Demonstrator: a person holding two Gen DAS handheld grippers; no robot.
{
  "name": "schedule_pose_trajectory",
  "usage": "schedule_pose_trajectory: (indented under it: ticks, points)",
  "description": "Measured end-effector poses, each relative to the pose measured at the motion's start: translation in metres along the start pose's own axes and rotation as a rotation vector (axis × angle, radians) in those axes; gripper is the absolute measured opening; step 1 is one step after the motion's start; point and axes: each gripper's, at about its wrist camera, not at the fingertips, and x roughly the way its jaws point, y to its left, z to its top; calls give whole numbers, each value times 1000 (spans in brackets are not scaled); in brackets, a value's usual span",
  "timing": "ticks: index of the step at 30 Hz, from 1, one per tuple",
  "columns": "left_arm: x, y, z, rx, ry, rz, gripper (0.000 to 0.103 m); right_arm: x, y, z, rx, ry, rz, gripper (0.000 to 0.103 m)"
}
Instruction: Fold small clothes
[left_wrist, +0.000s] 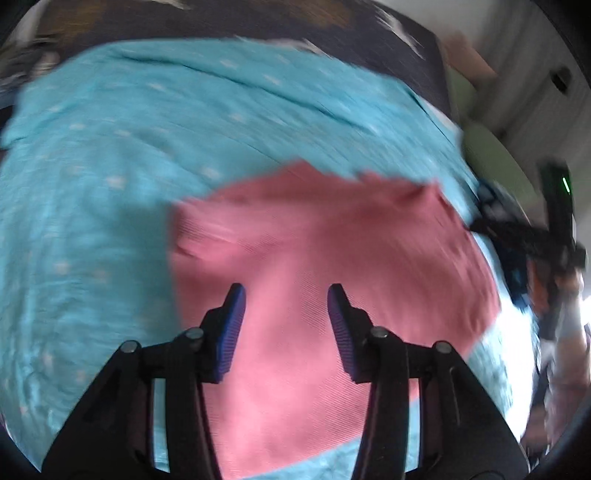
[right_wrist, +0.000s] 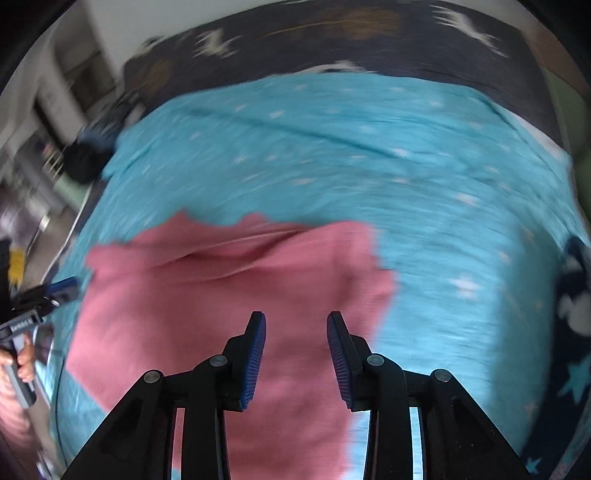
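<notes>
Pink garment (left_wrist: 325, 266) spread flat on turquoise star-print cover (left_wrist: 110, 166), wrinkled along far edge. Left gripper (left_wrist: 286, 295) over its near part, 2 fingers apart, nothing between. Right gripper (right_wrist: 295, 321) likewise over near-right part, parted, empty. Both views motion-blurred.

- We count one pink garment (left_wrist: 325, 258) lying flat.
- We count one turquoise starred blanket (left_wrist: 110, 155) under it.
- We count one dark patterned cover (right_wrist: 332, 40) beyond the blanket.
- We count two hand-held grippers: the left hand-held gripper (left_wrist: 286, 295) and the right hand-held gripper (right_wrist: 296, 321).
</notes>
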Motion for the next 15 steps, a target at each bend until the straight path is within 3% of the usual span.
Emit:
schedule_pose_trajectory:
  ticks: [6,8,9,11,13,15]
  points:
    - [58,-8,29,14,103,49,48,68,26,21,-12,125,-56,35]
    - [65,-4,52,15,72,106,48,81,24,40,-14,88,-119,35]
    - [67,-1,70,15,38,172,48,83,20,50,1,55,-157,35]
    - [65,9,94,-27,-22,255,48,82,2,69,98,-13,-226,35]
    - [55,16,109,-78,-81,283,48,76,-16,75,205,-47,-298,35]
    - [39,19,114,-99,-136,250,48,69,-28,68,238,-49,-290,35]
